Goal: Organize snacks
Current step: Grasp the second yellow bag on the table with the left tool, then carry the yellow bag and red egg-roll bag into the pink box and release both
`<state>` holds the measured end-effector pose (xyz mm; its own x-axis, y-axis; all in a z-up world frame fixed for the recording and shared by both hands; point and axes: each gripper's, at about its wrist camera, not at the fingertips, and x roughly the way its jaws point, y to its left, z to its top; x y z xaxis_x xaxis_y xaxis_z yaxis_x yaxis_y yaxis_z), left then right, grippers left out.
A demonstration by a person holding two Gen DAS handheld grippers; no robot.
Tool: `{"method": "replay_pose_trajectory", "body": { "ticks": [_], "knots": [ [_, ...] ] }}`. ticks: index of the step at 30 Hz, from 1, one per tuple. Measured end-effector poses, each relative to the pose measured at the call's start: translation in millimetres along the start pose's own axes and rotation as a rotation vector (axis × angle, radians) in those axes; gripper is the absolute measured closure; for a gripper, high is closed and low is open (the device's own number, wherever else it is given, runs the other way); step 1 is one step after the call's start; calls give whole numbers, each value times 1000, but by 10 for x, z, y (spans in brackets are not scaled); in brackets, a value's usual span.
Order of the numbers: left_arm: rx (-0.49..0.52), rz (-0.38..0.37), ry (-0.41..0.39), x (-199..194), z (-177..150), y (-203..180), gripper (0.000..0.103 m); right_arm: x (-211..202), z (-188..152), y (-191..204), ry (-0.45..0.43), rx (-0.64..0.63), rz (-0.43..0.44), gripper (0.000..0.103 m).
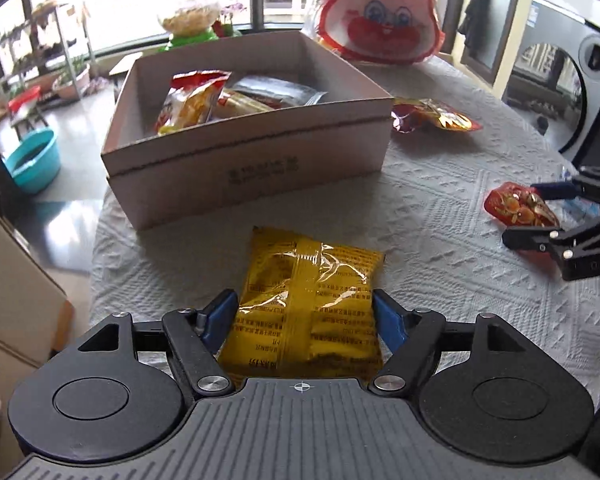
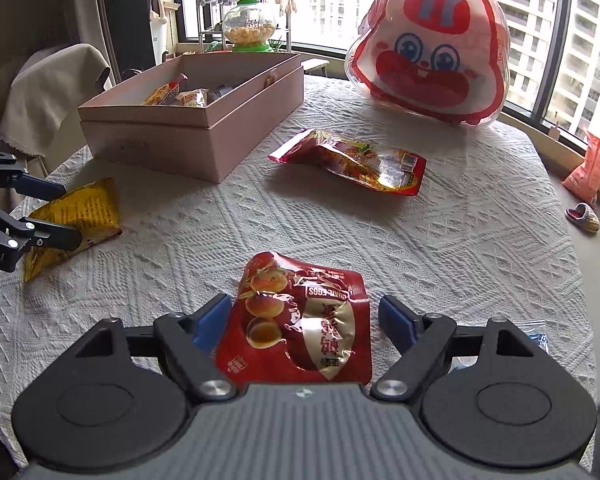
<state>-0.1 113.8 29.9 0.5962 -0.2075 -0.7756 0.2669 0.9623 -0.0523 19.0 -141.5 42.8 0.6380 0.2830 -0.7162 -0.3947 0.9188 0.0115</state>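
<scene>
left gripper point(image 1: 305, 312) wide, straddling yellow packet point(image 1: 310, 300), long axis 12–6, pads clear | right gripper point(image 2: 305, 322) wide around red quail-egg pouch point(image 2: 300, 320) | box point(image 1: 244, 168) at 12, nearer left

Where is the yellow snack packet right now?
In the left wrist view the yellow snack packet lies on the tablecloth, between the open left tongs, just in front of the cardboard box.
</scene>
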Motion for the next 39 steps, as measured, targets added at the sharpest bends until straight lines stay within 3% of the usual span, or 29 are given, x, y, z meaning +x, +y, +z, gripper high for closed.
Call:
{"method": "replay_pose_trajectory", "body": {
  "ticks": [5, 8, 12, 15, 18, 21, 23, 29, 32, 33, 36, 37, 39],
  "knots": [
    [-70, -11, -33, 36, 64, 56, 29, -14, -38, 11, 15, 11, 14, 8],
    [-70, -45, -57, 3, 72, -29, 30, -11, 14, 7, 61, -18, 45, 6],
    [-40, -72, -102, -115, 69, -210, 30, 27, 141, -50, 98, 38, 28, 14],
    [-26, -69, -125, -208, 59, -309, 30, 96, 211, 21, 126, 0, -13, 15],
    [-23, -61, -139, -318, 55, -357, 30, 18, 263, 121, 140, -58, 23, 32],
    [-15, -60, -176, -457, 98, -379, 30, -103, 338, 128, 131, -56, 62, 32],
    [-3, -60, -215, -578, 160, -391, 30, -390, 564, 89, 59, -25, 106, 32],
    [-16, 3, -403, -851, 707, -94, 30, -1075, 1138, 104, -230, -75, 65, 32],
    [-125, 41, -486, -695, 1155, 310, 30, -1139, 1360, 97, -280, -72, 52, 32],
    [-145, 42, -479, -556, 1280, 425, 30, -1117, 1411, 93, -280, -64, 51, 32],
    [-244, -1, -352, 88, 1544, 783, 31, -956, 1529, 76, -223, -29, 71, 32],
    [-285, -26, -358, 231, 1553, 865, 33, -882, 1560, 86, -200, -27, 82, 32],
    [-338, -97, -461, 260, 1514, 966, 33, -758, 1595, 106, -186, -30, 82, 32]
  ]
}}
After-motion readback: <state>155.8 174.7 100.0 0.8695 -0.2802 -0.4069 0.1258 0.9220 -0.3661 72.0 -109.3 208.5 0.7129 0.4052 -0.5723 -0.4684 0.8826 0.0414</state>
